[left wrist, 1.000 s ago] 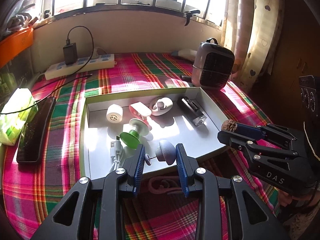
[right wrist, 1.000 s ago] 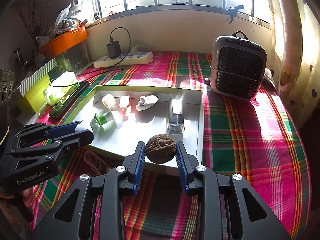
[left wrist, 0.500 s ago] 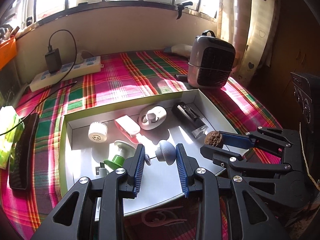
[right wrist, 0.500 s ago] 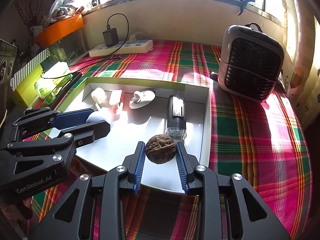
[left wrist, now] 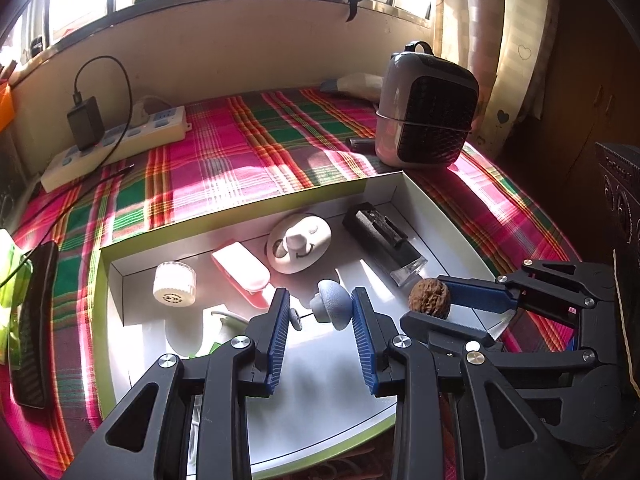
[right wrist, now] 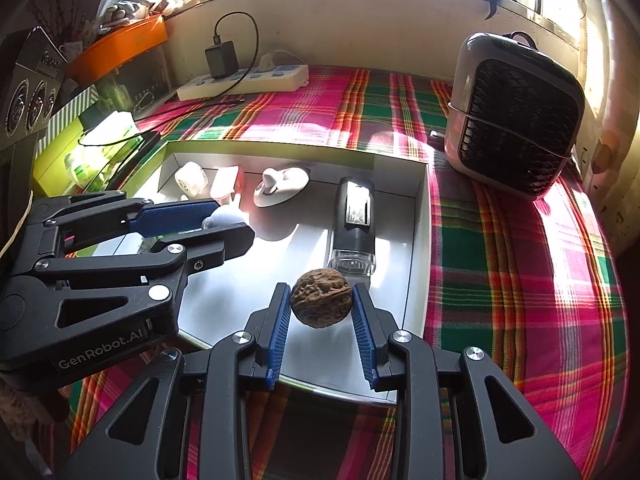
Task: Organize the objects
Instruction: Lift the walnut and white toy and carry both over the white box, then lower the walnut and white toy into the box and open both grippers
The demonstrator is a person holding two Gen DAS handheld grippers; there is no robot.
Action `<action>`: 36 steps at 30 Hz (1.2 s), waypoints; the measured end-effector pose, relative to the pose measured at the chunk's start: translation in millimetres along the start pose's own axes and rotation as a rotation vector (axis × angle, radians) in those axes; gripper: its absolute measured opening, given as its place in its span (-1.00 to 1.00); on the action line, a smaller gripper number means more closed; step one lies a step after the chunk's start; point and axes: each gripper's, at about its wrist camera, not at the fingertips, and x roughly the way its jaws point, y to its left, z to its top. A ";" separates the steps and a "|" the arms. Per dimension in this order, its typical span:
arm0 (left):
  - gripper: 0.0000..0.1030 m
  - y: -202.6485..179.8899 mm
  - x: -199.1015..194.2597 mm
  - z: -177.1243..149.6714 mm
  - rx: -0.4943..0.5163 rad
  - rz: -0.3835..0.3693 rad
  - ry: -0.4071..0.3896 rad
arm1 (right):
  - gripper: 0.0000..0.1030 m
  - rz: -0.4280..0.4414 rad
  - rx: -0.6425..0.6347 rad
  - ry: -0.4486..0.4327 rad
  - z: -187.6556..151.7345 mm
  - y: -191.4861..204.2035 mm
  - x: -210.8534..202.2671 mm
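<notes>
Grey space heater, white power strip, plaid tablecloth, curtain

Brown walnut; pink-green plaid cloth; white tray.

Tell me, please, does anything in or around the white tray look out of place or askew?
Mildly: a walnut is clamped in the right gripper above a tray otherwise holding small gadgets. The black device there lies on its side. Nothing looks spilled or broken.
</notes>
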 end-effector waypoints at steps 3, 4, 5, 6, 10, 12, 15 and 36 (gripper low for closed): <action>-0.43 -2.1 4.4 1.9 0.016 0.003 0.009 | -0.37 0.012 -0.006 0.013 1.2 -0.2 1.3; -0.43 -2.5 6.2 2.4 0.019 0.004 0.013 | -0.37 0.015 -0.009 0.020 1.9 0.1 1.6; -0.43 -2.8 8.4 3.0 0.022 0.004 0.020 | -0.37 0.019 -0.015 0.027 2.7 0.0 2.1; -0.43 -2.9 10.3 3.5 0.023 0.004 0.026 | -0.37 0.022 -0.020 0.035 3.6 -0.1 2.8; -0.43 -4.8 14.1 6.6 0.047 0.014 0.035 | -0.37 0.016 -0.047 0.065 7.0 0.7 4.7; -0.43 -5.4 15.4 7.8 0.055 0.015 0.040 | -0.37 0.023 -0.048 0.081 8.3 -0.5 6.2; -0.43 -5.4 19.2 8.8 0.061 0.017 0.057 | -0.37 0.026 -0.058 0.102 9.1 -0.3 8.5; -0.43 -3.8 28.2 11.1 0.062 0.042 0.089 | -0.37 0.021 -0.065 0.131 13.0 -0.1 12.1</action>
